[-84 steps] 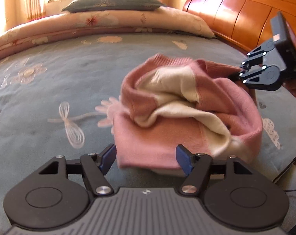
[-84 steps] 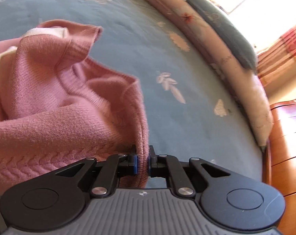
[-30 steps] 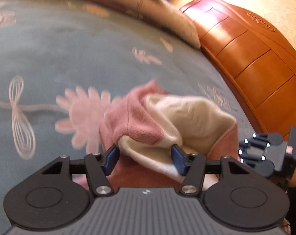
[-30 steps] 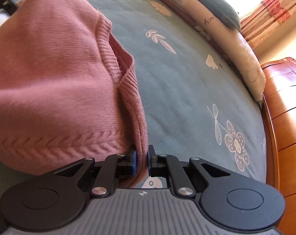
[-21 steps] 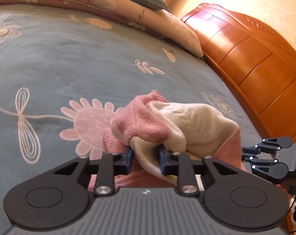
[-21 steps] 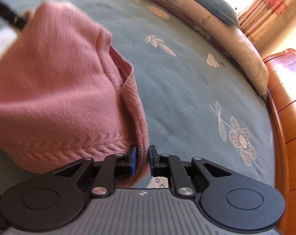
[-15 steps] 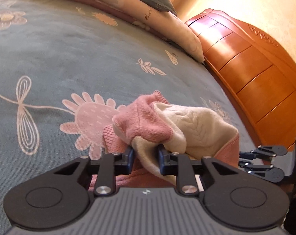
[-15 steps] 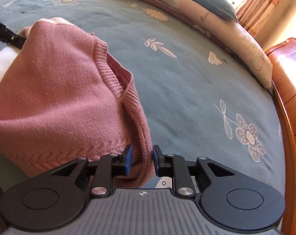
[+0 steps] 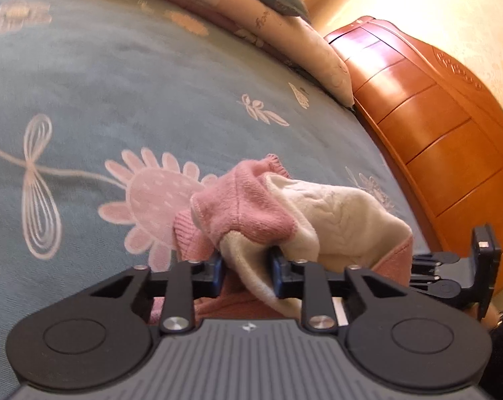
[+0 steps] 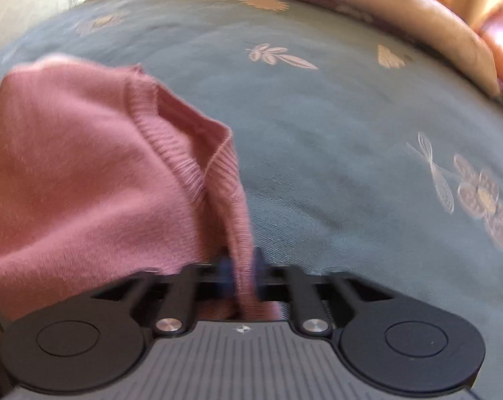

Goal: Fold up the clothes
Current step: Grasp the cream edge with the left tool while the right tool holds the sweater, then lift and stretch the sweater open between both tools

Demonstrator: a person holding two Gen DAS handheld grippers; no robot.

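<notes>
Bunching on the blue flowered bedspread [image 9: 191, 76], the pink-and-cream knitted sweater [image 9: 261, 213] is clamped by both just-closing grippers, left [image 9: 245, 268] and right [image 10: 241, 271]; wooden headboard [image 9: 428, 126] alongside.

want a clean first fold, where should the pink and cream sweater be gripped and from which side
Grip the sweater by its edges, as now: the left gripper has just closed on a bunched cream fold, and the right gripper pinches the ribbed pink edge. Come from the near side, low over the bedspread; the garment is a crumpled heap, so probably only the edge folds give thin cloth to pinch.
</notes>
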